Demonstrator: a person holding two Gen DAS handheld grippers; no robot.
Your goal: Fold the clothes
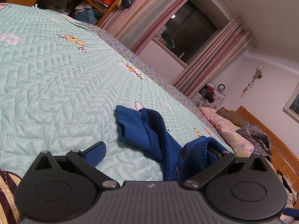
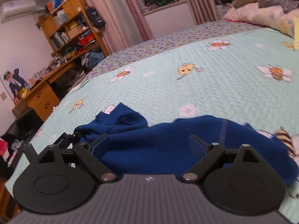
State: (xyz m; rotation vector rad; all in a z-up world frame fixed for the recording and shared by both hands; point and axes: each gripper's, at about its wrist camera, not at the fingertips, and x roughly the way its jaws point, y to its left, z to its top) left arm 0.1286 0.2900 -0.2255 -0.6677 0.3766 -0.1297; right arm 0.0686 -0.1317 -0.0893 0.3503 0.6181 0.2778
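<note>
Blue knit sweater [image 1: 149, 130] lies crumpled, unfolded, on quilted bedspread [image 1: 56, 84] near its front edge. Left gripper [image 1: 158, 149] spread; right gripper [image 2: 147, 141] spread over sweater. Folding remains.

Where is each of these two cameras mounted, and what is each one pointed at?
Left wrist view: sits on the left gripper, low over the bed, facing the blue garment and window; its open jaws show.
Right wrist view: sits on the right gripper, facing the blue garment and shelves; open jaws show.
Shared: garment, bed, window.
</note>
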